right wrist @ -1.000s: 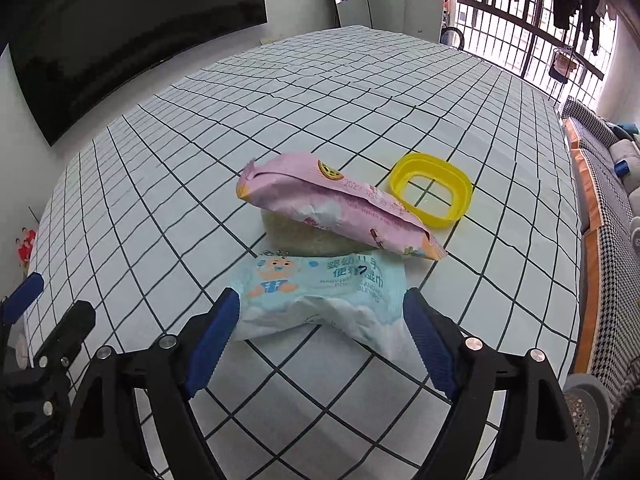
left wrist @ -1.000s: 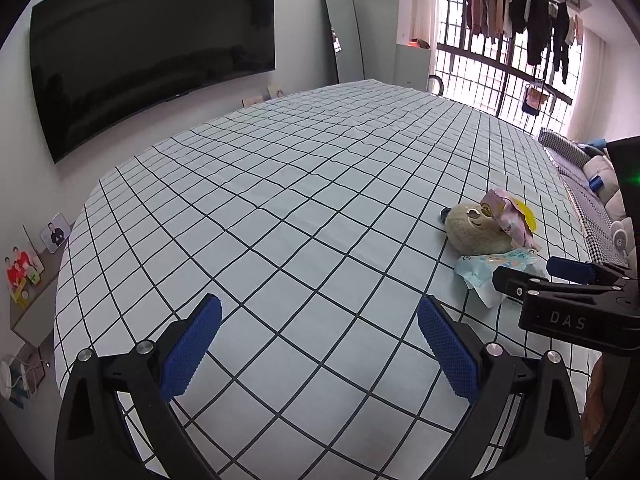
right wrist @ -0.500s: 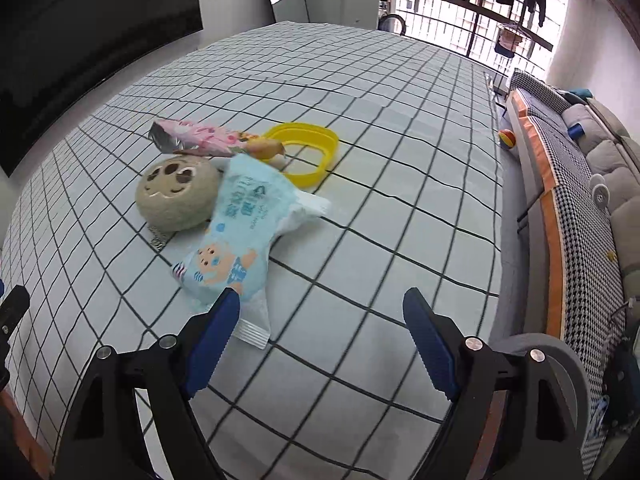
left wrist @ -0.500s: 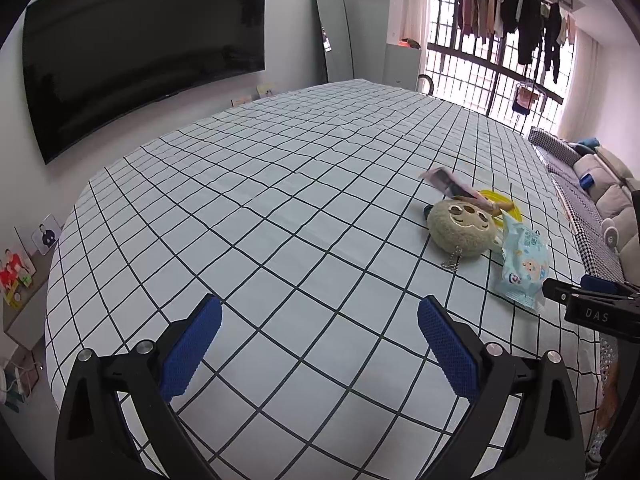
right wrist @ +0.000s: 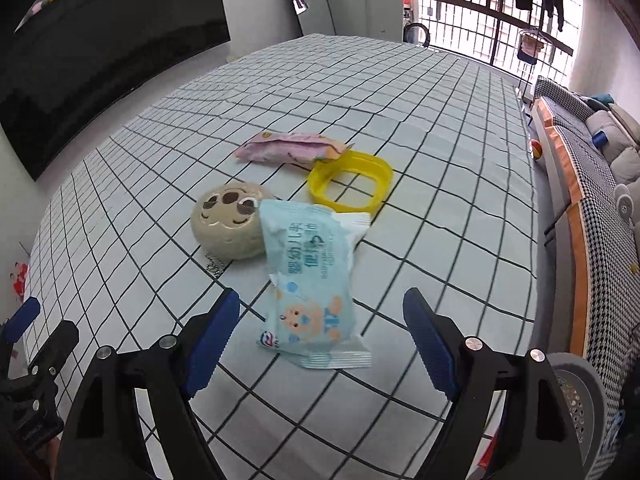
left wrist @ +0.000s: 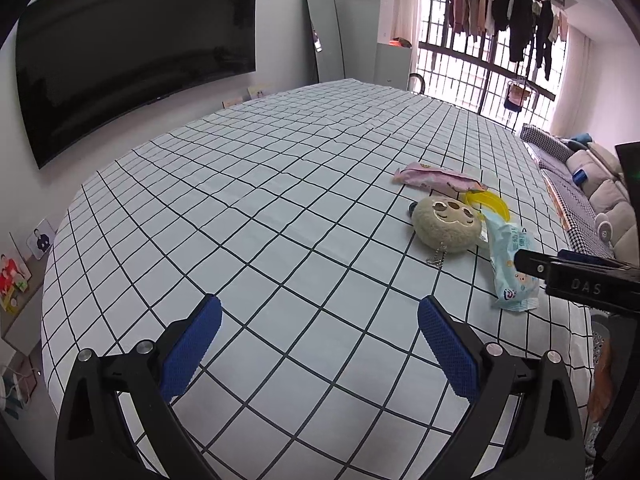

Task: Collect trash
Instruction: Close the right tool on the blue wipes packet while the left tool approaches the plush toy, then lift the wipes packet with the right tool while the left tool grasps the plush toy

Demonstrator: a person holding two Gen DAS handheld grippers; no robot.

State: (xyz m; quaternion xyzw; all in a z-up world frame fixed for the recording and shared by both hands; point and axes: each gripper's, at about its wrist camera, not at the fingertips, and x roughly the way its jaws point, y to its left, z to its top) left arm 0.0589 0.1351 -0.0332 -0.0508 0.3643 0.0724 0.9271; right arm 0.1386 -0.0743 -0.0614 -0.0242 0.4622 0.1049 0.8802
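A bed [left wrist: 280, 184] covered by a pale sheet with a black grid carries every item. A dark television [left wrist: 132, 48] hangs on the wall beside its left edge; a sofa [right wrist: 592, 168] runs along its right edge.

Left gripper [left wrist: 320, 344]: jaws wide apart over bare sheet near the front edge, nothing between them.

Right gripper [right wrist: 322, 338]: jaws wide apart, pads clear of everything. The near end of the blue wipes packet [right wrist: 310, 280] lies between them on the sheet, untouched.

Items are clustered toward the right edge of the bed. The blue wipes packet lies lengthwise, its far end against a round plush toy [right wrist: 228, 226] with a small chain at its base. Just beyond sits a yellow plastic ring [right wrist: 352, 188], flat on the sheet. A pink wrapper [right wrist: 290, 148] lies farthest back, one end overlapping the ring's rim.
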